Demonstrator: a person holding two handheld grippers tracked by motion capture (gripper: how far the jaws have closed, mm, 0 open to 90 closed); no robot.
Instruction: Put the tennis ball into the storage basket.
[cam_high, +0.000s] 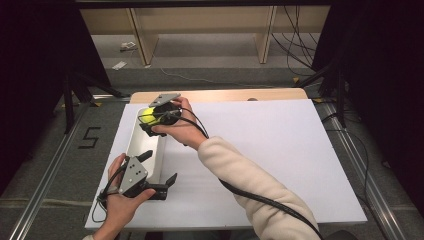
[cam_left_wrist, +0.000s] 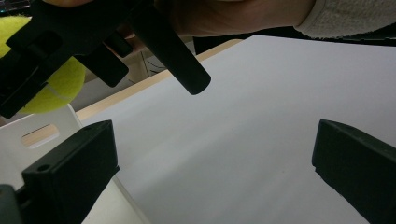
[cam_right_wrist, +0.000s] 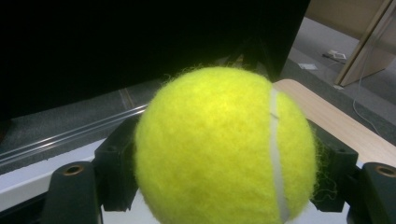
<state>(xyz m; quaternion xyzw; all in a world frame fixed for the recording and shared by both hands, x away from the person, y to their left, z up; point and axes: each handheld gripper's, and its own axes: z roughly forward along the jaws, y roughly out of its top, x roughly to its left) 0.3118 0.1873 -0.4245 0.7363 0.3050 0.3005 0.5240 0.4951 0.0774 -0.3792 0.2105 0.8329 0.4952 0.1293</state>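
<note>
- The right gripper (cam_high: 150, 120) is clamped on a yellow tennis ball (cam_right_wrist: 224, 149), one jaw on each side; it hangs over the far end of the long white tray (cam_high: 134, 145), at about ten o'clock on the white board (cam_high: 280, 160).
- The left gripper (cam_high: 159, 170) has its jaws spread wide with nothing between them; they straddle the tray's near end at about seven o'clock, perhaps steadying it, though contact is hard to judge.
- The step looks like carrying the ball to the tray; next comes lowering it between the walls, then letting go.
- The tray's slotted end wall (cam_left_wrist: 42, 135) stands just below the ball; the right gripper's cable (cam_high: 260, 197) trails under the cream sleeve (cam_high: 250, 185).
</note>
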